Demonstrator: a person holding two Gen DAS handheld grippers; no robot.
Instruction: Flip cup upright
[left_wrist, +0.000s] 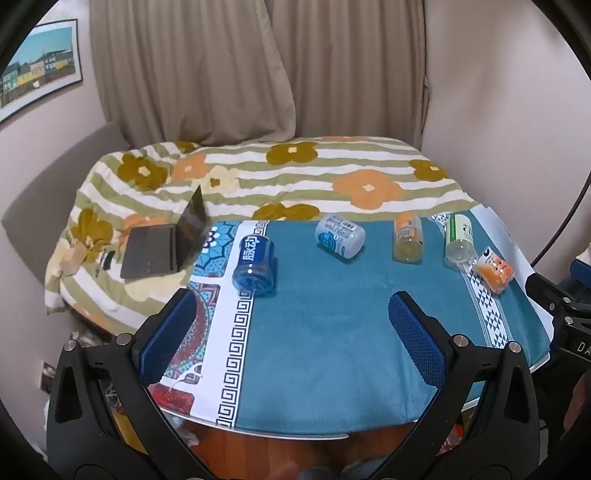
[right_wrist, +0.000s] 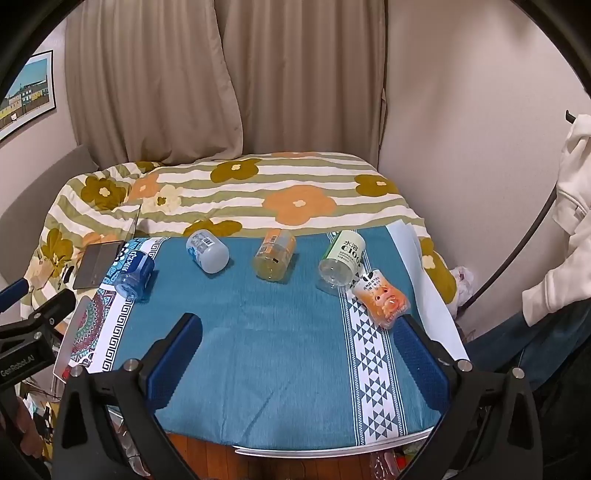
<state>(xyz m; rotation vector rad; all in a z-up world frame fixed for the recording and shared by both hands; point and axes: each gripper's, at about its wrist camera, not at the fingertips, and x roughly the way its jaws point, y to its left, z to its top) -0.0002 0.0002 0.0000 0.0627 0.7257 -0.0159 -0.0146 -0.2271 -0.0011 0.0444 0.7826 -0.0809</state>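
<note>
Several cut-bottle cups lie on their sides along the far part of the blue tablecloth: a dark blue one, a pale grey-blue one, an orange one, a green-and-white one and a small orange pouch-shaped one. My left gripper is open and empty, hovering over the near table. My right gripper is open and empty, its right finger just short of the orange pouch-shaped cup.
A bed with a flowered striped quilt lies behind the table. An open laptop sits on it at the left. Curtains and walls stand behind. White clothing hangs at the right. The table's near edge shows below the fingers.
</note>
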